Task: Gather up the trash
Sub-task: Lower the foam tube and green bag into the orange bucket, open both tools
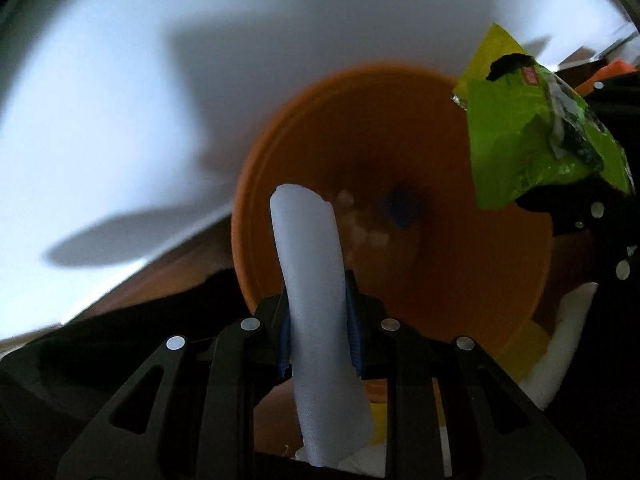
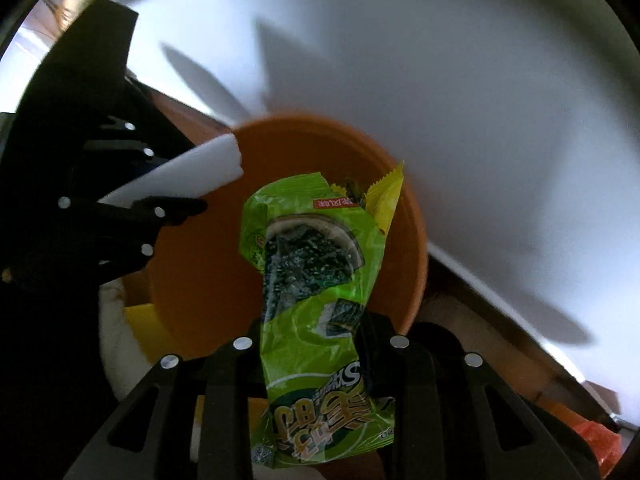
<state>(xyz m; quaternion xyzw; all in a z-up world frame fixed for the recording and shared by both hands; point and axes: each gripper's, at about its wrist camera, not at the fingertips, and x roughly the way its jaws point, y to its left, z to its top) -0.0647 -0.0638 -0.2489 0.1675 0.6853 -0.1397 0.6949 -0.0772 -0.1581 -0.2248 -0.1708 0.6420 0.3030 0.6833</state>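
Note:
An orange round bin point(image 1: 440, 240) stands on the floor below both grippers, with small white bits and a dark blue spot at its bottom. My left gripper point(image 1: 320, 332) points down over its near rim and is shut on a white foam strip point(image 1: 312, 264) that sticks out over the opening. In the right wrist view the same bin point(image 2: 208, 264) lies under my right gripper point(image 2: 316, 340), which is shut on a green seaweed snack wrapper point(image 2: 316, 264) hanging over it. The wrapper point(image 1: 532, 132) shows at the right of the left wrist view, the foam strip point(image 2: 188, 176) at the left of the right one.
A white wall point(image 1: 280, 40) rises right behind the bin, with brown floor point(image 1: 176, 268) along its foot. Something yellow point(image 2: 144, 324) and white point(image 2: 116, 344) lies beside the bin. An orange item point(image 2: 596, 440) sits at the lower right of the right wrist view.

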